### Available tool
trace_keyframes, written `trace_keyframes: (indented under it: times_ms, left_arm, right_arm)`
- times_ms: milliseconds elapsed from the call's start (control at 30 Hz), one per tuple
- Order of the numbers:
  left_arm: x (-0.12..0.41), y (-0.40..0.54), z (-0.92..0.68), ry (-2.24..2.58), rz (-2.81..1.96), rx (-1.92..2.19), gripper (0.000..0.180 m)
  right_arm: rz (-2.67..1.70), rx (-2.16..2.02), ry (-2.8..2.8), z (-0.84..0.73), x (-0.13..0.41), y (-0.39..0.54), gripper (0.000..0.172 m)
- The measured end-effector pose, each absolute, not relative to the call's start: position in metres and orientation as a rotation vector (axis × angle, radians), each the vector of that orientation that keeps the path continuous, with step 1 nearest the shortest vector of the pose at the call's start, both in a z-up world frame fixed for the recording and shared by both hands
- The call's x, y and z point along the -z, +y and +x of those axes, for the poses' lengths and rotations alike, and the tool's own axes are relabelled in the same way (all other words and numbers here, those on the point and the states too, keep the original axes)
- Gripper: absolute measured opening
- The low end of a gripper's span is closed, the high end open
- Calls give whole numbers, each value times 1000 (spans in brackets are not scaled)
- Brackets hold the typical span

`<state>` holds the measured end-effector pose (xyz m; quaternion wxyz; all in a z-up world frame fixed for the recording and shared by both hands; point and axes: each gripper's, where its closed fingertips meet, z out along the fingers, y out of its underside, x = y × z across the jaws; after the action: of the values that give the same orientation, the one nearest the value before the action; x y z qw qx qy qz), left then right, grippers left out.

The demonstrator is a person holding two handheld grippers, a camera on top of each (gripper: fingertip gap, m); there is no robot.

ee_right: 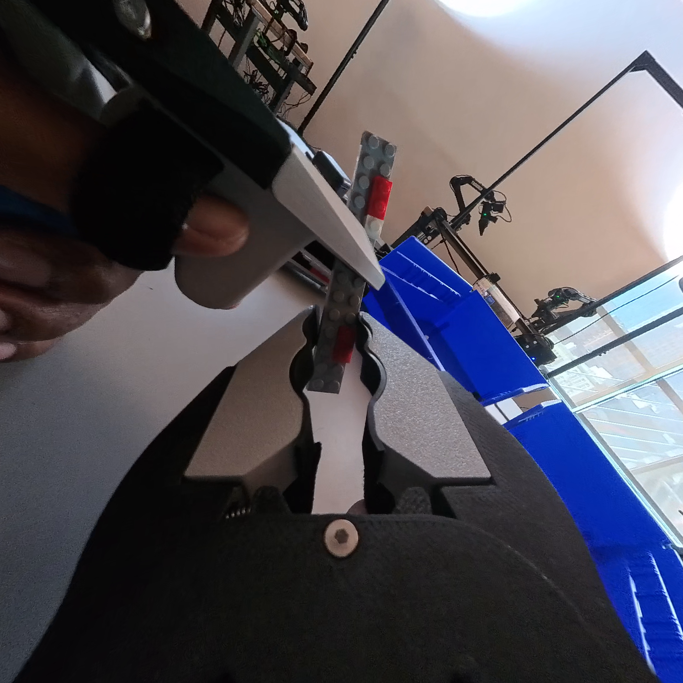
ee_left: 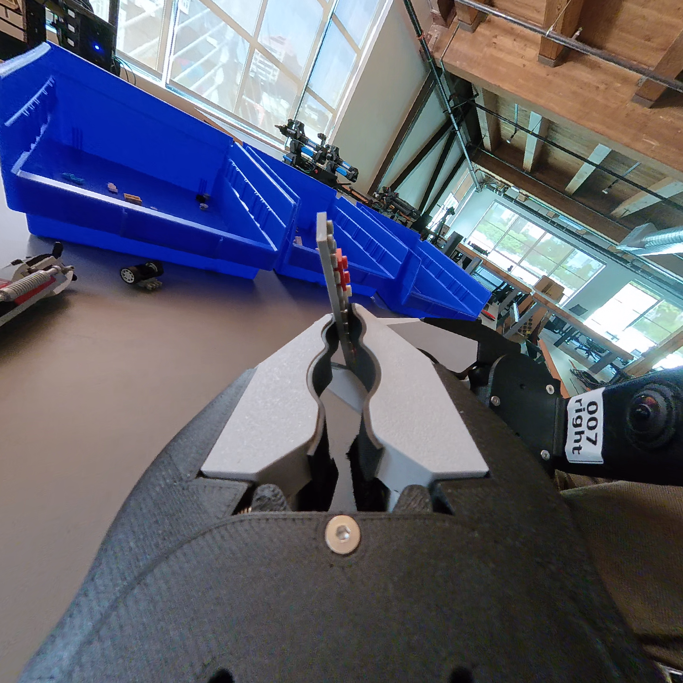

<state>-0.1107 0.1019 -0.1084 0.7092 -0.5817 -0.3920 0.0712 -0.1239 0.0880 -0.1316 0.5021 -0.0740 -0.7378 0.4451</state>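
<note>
Since both grippers share one grey plate (ee_right: 338,325), it stands on edge above table (ee_left: 111,369): left gripper (ee_left: 342,325) nearly closed across its faces, right gripper (ee_right: 334,332) pinching its edges, red pieces (ee_left: 342,271) exposed.

My left gripper (ee_left: 342,321) pinches a grey studded plate (ee_left: 327,258) edge-on. Red bricks (ee_left: 342,268) sit on it. Blue bins (ee_left: 148,177) stand behind.

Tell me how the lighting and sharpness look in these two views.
Left wrist view: bright windows wash out, blue bins and grey plate stay sharp, straight lines bow from the wide lens. Right wrist view: glare blooms at the top, the hand is dark and blurred, the plate is soft.
</note>
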Motion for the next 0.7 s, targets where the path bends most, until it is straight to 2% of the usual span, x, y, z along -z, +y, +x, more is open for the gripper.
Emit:
trace_keyframes:
  times_ms: [700]
  left_arm:
    - [108,97,-114,-895,-1257,-152,7]
  right_arm:
    - [-222,-1120,-1843,-126,138,90,19]
